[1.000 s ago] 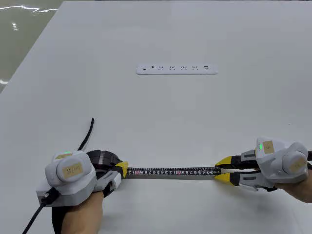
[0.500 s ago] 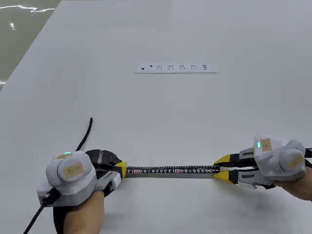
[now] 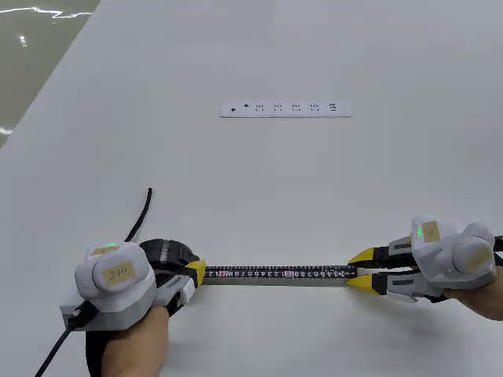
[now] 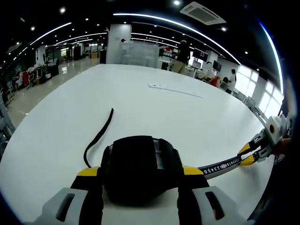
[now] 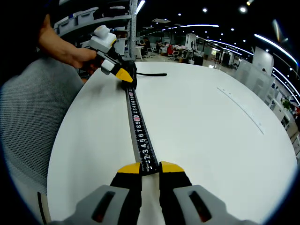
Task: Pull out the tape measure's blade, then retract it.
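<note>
A black, round plastic tape measure case (image 3: 165,253) lies near the front edge of the broad white bench (image 3: 314,188). All places below are given from this case.

The left tool (image 4: 140,171) is clamped on the case. In the left gripper view its two yellow-tipped jaws press against the case's two flanks, and the case fills the gap between them. A person's hand holds this tool from the side of the case nearest the bench's front edge.

The dark steel blade (image 3: 275,274), printed with white and red numbers, comes out of the case's right side. It runs flat along the bench in a straight line, roughly parallel to the front edge.

The right tool (image 5: 146,167) is at the blade's far end, well to the right of the case. Its yellow tips are closed on that end, one on each edge of the blade, with the last printed numbers just in front of them. A hand grips this tool's white body on the side away from the case.

A thin black cable (image 3: 139,218) lies on the bench just behind the case, reaching away from it and slightly left. A long white power strip (image 3: 284,109) lies well beyond the case and somewhat to its right, parallel to the blade.
</note>
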Demonstrator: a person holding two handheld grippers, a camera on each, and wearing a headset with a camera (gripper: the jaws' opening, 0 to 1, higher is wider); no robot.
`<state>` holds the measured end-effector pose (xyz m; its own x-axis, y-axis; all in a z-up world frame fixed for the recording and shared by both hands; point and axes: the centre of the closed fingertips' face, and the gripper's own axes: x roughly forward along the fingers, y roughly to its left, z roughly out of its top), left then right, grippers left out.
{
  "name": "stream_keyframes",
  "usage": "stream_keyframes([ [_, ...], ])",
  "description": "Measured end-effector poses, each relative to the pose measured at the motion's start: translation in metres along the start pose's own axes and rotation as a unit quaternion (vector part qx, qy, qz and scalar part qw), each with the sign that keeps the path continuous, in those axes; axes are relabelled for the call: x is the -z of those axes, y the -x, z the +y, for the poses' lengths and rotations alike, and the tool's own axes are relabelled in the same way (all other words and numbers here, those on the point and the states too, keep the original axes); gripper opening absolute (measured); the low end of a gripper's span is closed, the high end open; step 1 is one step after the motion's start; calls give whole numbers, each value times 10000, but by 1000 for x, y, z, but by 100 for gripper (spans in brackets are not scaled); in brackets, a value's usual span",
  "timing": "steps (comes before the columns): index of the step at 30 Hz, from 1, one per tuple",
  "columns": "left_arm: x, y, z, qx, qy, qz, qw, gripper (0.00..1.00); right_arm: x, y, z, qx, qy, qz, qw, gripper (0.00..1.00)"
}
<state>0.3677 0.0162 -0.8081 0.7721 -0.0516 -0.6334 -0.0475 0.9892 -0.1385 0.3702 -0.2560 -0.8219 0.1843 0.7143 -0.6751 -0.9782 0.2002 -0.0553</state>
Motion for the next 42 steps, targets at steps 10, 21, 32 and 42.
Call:
stream_keyframes([
  [10, 0, 0, 0, 44, 29, 2, 10000, 60, -1, 0, 0, -2, 6, 5, 10000, 11],
  [21, 0, -1, 0, 78, 64, 11, 9999, 60, 0, 0, -1, 4, 1, 28, 10000, 11],
  [32, 1, 0, 0, 123, 92, 29, 9999, 60, -4, -3, 0, -13, 17, 9, 10000, 11],
  [42, 2, 1, 0, 169, 119, 54, 9998, 60, -9, -6, 2, -35, 16, -13, 10000, 11],
])
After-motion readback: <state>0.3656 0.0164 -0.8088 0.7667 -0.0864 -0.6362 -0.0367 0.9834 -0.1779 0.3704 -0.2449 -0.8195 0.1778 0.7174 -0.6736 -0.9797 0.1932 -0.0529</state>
